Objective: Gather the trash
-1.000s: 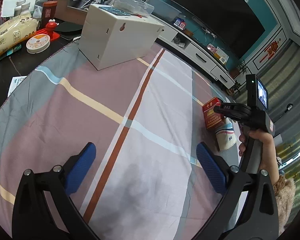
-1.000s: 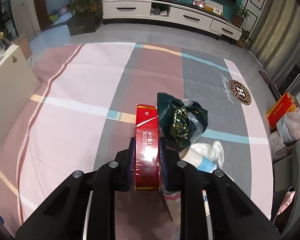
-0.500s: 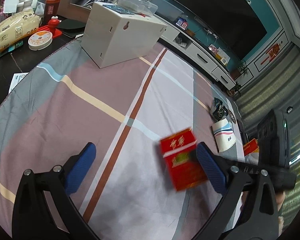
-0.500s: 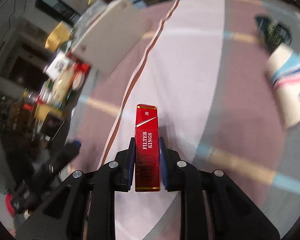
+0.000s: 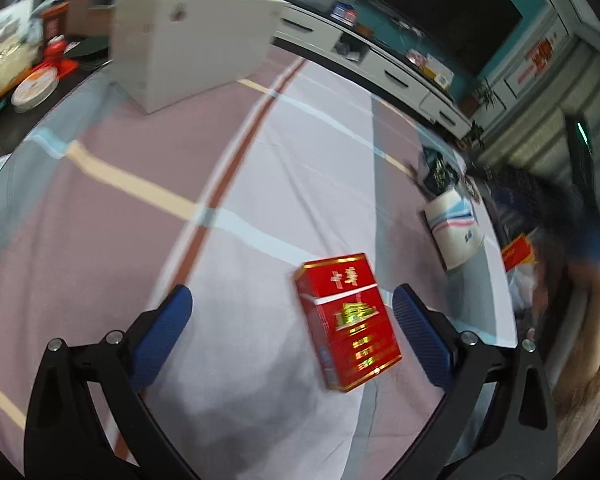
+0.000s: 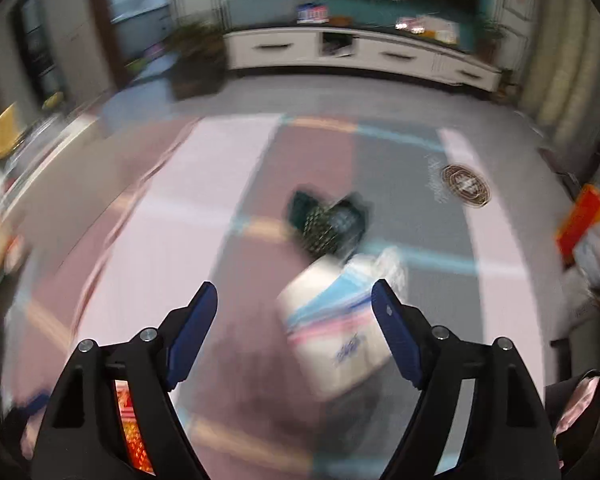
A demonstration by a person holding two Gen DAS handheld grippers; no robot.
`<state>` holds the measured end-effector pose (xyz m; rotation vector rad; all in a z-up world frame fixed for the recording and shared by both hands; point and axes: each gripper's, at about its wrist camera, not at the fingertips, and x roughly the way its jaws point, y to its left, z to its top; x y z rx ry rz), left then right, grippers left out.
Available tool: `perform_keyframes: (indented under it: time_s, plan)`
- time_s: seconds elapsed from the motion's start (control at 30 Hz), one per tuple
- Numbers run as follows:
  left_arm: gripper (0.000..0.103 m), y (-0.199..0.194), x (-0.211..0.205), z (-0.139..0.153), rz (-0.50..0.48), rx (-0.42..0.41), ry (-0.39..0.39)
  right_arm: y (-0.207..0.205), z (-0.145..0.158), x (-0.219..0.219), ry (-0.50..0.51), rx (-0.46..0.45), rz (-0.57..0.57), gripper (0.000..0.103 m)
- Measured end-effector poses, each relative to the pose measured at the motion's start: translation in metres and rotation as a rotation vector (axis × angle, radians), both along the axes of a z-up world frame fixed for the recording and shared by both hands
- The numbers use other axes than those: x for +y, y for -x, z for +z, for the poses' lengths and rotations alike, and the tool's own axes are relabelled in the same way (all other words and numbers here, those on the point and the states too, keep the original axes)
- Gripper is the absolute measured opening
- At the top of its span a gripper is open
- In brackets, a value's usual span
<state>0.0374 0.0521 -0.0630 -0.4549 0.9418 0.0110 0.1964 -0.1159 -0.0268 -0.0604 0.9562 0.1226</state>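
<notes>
A red cigarette pack (image 5: 348, 320) lies flat on the striped tablecloth (image 5: 260, 184), free of any grip. It sits between the fingers of my open left gripper (image 5: 292, 300), closer to the right one. My right gripper (image 6: 294, 294) is opening, and its pads touch nothing. Just ahead of it a white paper cup (image 6: 336, 328) lies on its side, with a dark crumpled wrapper (image 6: 328, 224) behind it. A sliver of the red pack (image 6: 130, 420) shows through the right gripper's frame at lower left. In the left wrist view, the cup (image 5: 456, 236) and wrapper (image 5: 438, 168) lie near the table's right edge.
A white box (image 5: 188, 40) stands at the back left of the table, with cluttered packets and a red toy (image 5: 56, 52) beside it. A person's blurred sleeve (image 5: 560, 240) is at the right. Off the table's right side sit a red box and a plastic bag (image 6: 584, 220).
The right gripper carried the red pack across, let it go in front of the left gripper, opened wide and swung back toward the cup and wrapper. The left gripper shifted a little.
</notes>
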Motion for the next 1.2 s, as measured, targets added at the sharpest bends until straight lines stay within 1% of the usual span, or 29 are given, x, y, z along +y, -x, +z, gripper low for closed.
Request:
perform_keyframes:
  time_s: [0.03, 0.07, 0.13, 0.17, 0.23, 0.27, 0.3, 0.33, 0.37, 0.4, 0.43, 0.47, 0.5, 0.53, 0.57, 0.6, 0.67, 0.7, 0.8, 0.87, 0.9, 0.93, 0.97, 1.07, 1.2]
  plan:
    - [0.100, -0.004, -0.008, -0.002, -0.016, 0.004, -0.014, -0.017, -0.004, -0.002, 0.008, -0.004, -0.029, 0.078]
    - [0.100, -0.007, -0.015, -0.005, -0.028, 0.012, -0.023, -0.025, -0.006, -0.007, 0.008, -0.001, -0.042, 0.078]
    - [0.100, -0.011, -0.026, -0.011, -0.044, 0.024, -0.047, -0.048, -0.019, -0.010, 0.009, 0.022, -0.073, 0.078]
    - [0.100, -0.013, -0.031, -0.014, -0.052, 0.028, -0.061, -0.060, -0.029, -0.009, -0.001, 0.048, -0.083, 0.078]
    - [0.100, -0.013, -0.039, -0.018, -0.071, 0.037, -0.083, -0.071, -0.043, -0.005, 0.005, 0.072, -0.083, 0.078]
    - [0.100, -0.014, -0.041, -0.019, -0.081, 0.037, -0.090, -0.076, -0.052, -0.002, 0.030, 0.078, -0.093, 0.078]
    - [0.100, -0.013, -0.043, -0.020, -0.075, 0.036, -0.112, -0.079, -0.060, 0.000, 0.051, 0.080, -0.103, 0.074]
    - [0.099, -0.012, -0.045, -0.020, -0.065, 0.033, -0.138, -0.080, -0.068, 0.003, 0.057, 0.083, -0.109, 0.065]
    - [0.098, -0.011, -0.047, -0.019, -0.062, 0.026, -0.159, -0.078, -0.071, 0.001, 0.070, 0.083, -0.120, 0.058]
    - [0.097, -0.011, -0.047, -0.019, -0.067, 0.024, -0.159, -0.077, -0.074, 0.001, 0.084, 0.078, -0.130, 0.057]
    - [0.092, -0.011, -0.047, -0.020, -0.080, 0.029, -0.142, -0.074, -0.073, 0.001, 0.083, 0.070, -0.129, 0.055]
    - [0.086, -0.013, -0.047, -0.021, -0.085, 0.038, -0.120, -0.070, -0.073, 0.001, 0.079, 0.065, -0.114, 0.054]
    - [0.083, -0.013, -0.046, -0.022, -0.088, 0.048, -0.096, -0.067, -0.072, 0.001, 0.071, 0.072, -0.098, 0.054]
    - [0.081, -0.012, -0.046, -0.022, -0.082, 0.039, -0.106, -0.063, -0.071, 0.000, 0.063, 0.079, -0.084, 0.053]
    - [0.075, -0.013, -0.048, -0.022, -0.084, 0.040, -0.110, -0.057, -0.070, 0.000, 0.052, 0.091, -0.063, 0.053]
    - [0.073, -0.013, -0.048, -0.021, -0.089, 0.036, -0.101, -0.050, -0.069, -0.001, 0.039, 0.103, -0.044, 0.052]
    - [0.062, -0.013, -0.047, -0.021, -0.094, 0.035, -0.067, -0.031, -0.063, -0.004, 0.009, 0.112, -0.013, 0.052]
    - [0.059, -0.012, -0.047, -0.021, -0.098, 0.033, -0.041, -0.022, -0.061, -0.005, -0.010, 0.111, 0.001, 0.052]
    - [0.051, -0.011, -0.046, -0.022, -0.082, 0.023, -0.028, 0.006, -0.057, -0.007, -0.071, 0.126, 0.035, 0.052]
    - [0.038, -0.009, -0.044, -0.022, -0.079, 0.020, -0.009, 0.028, -0.052, -0.008, -0.112, 0.124, 0.060, 0.052]
    - [0.035, -0.009, -0.044, -0.021, -0.088, 0.017, 0.006, 0.037, -0.049, -0.006, -0.125, 0.118, 0.069, 0.052]
    - [0.028, -0.008, -0.044, -0.021, -0.093, 0.016, 0.016, 0.050, -0.044, -0.006, -0.140, 0.101, 0.087, 0.052]
    - [0.023, -0.008, -0.044, -0.020, -0.091, 0.016, 0.018, 0.058, -0.040, -0.006, -0.144, 0.084, 0.089, 0.052]
    - [0.020, -0.005, -0.046, -0.018, -0.082, 0.005, 0.001, 0.084, -0.021, -0.005, -0.138, 0.004, 0.097, 0.052]
    - [0.019, -0.002, -0.052, -0.013, -0.110, 0.003, 0.000, 0.114, 0.003, -0.006, -0.135, -0.100, 0.101, 0.052]
